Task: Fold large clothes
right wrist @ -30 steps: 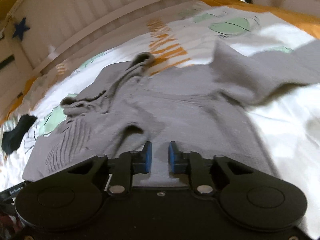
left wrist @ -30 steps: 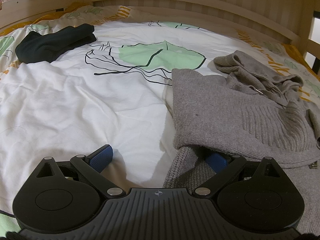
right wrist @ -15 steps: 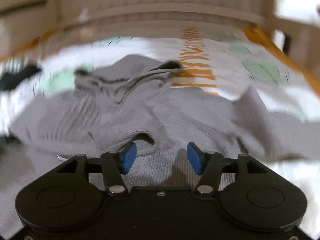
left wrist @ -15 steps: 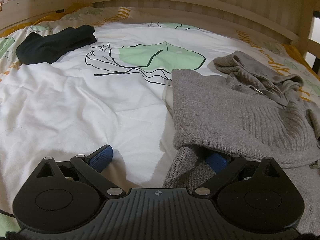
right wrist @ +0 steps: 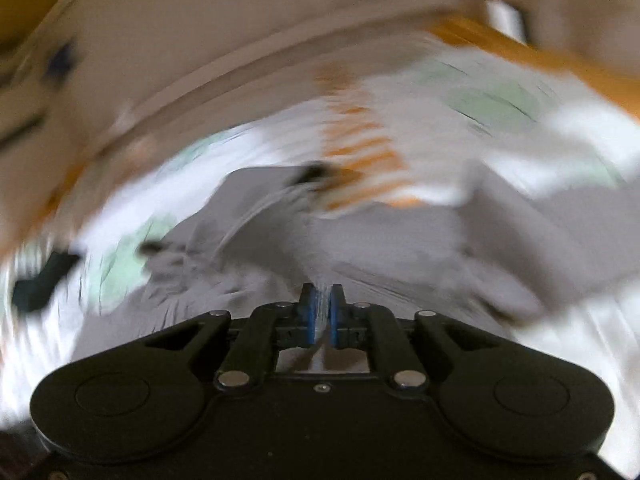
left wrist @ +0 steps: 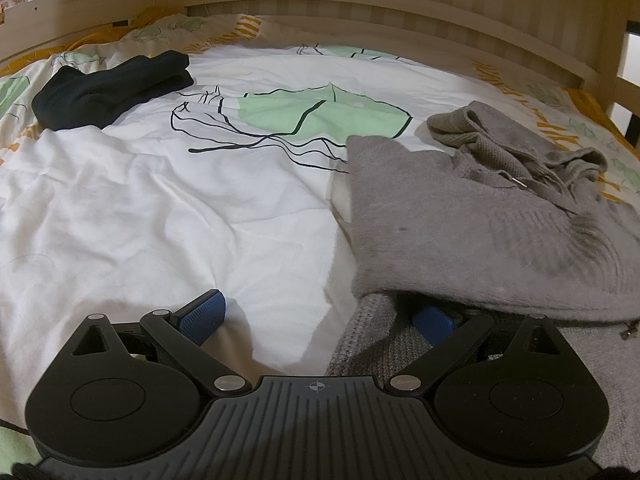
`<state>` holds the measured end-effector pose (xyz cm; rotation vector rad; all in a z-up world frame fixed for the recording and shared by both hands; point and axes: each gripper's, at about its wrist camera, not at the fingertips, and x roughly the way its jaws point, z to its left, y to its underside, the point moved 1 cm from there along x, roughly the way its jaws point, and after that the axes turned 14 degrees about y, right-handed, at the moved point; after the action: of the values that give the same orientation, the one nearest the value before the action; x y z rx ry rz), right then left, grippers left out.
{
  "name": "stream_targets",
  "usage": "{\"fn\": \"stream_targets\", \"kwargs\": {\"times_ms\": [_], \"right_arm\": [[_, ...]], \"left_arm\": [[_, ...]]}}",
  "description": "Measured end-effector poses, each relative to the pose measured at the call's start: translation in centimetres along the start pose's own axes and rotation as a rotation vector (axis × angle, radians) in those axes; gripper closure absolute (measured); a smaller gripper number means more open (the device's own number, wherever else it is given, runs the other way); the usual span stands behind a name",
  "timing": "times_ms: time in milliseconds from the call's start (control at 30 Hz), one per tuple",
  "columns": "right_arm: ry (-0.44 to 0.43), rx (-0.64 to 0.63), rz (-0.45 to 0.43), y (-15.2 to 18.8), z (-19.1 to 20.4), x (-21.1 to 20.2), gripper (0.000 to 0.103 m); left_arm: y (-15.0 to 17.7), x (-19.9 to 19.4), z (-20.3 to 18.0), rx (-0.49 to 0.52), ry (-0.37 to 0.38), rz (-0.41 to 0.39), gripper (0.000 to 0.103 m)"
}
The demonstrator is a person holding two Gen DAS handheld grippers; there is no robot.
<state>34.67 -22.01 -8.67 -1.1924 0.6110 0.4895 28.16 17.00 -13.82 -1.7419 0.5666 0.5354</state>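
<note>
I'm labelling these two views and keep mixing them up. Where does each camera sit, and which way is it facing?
Left wrist view: on the left gripper, low over the bed, facing the wooden headboard; its open fingers show, the right one under the grey sweater.
Right wrist view: on the right gripper, facing across the sweater toward the headboard; badly blurred; fingers nearly closed, seemingly pinching grey fabric.
Shared: the sweater, the patterned bedding, the headboard and a dark garment at far left.
</note>
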Motion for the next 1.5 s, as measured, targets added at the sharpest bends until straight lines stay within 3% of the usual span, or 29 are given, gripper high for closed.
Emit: {"fn": "stream_targets", "kwargs": {"times_ms": [67, 167, 200, 267, 300, 433, 500, 567, 667, 767, 967, 1200, 1333, 1433, 1500], "right_arm": [[0.043, -0.040, 0.049, 0.9, -0.8, 0.4, 0.084], [0.032, -0.080, 0.056, 1.7, -1.2, 0.2, 0.076], [0.029, -0.087, 0.046, 1.8, -1.3, 0.0, 0.069], [0.013, -0.082, 0.027, 1.5, -1.4, -0.1, 0.040], [0.010, -0.075, 0.022, 1.3, -1.3, -0.1, 0.035], [0.021, -0.014, 0.029, 0.3, -1.8, 0.8, 0.034], [0.026, 0.023, 0.040, 0.2, -2.2, 1.1, 0.039], [0.047, 0.022, 0.016, 0.0, -2.3, 1.1, 0.086], [0.072, -0.034, -0.035, 0.0, -1.9, 0.5, 0.088], [0.126, -0.073, 0.012, 1.1, -1.8, 1.6, 0.087], [0.182, -0.153, -0.032, 1.2, -1.7, 0.7, 0.089], [0.185, -0.104, -0.030, -0.1, -3.7, 0.5, 0.092], [0.121, -0.144, 0.028, -0.1, -4.0, 1.2, 0.074], [0.040, -0.123, 0.043, 0.0, -4.8, 0.4, 0.044], [0.006, -0.127, 0.037, 0.0, -5.1, -0.9, 0.027]], "left_arm": [[0.0, 0.0, 0.0, -0.001, 0.000, 0.000, 0.002], [0.0, 0.0, 0.0, 0.000, 0.000, 0.000, 0.002], [0.0, 0.0, 0.0, 0.000, 0.000, 0.000, 0.002], [0.0, 0.0, 0.0, -0.001, 0.001, -0.001, 0.002], [0.0, 0.0, 0.0, -0.001, 0.001, -0.001, 0.002], [0.0, 0.0, 0.0, -0.002, 0.001, -0.001, 0.002], [0.0, 0.0, 0.0, -0.002, 0.001, 0.000, 0.002], [0.0, 0.0, 0.0, -0.002, 0.001, -0.001, 0.002], [0.0, 0.0, -0.1, 0.000, -0.001, 0.002, 0.002], [-0.1, 0.0, 0.0, -0.005, 0.004, 0.009, 0.002], [-0.6, -0.7, 0.6, 0.007, 0.000, 0.060, 0.002], [-0.4, -1.8, 0.9, 0.037, -0.032, 0.073, 0.002], [-0.5, -2.8, 1.9, -0.022, -0.028, 0.102, 0.002], [-0.9, -4.3, 3.4, -0.167, 0.002, 0.086, 0.004], [-1.5, -6.0, 3.5, -0.204, 0.018, 0.024, 0.004]]}}
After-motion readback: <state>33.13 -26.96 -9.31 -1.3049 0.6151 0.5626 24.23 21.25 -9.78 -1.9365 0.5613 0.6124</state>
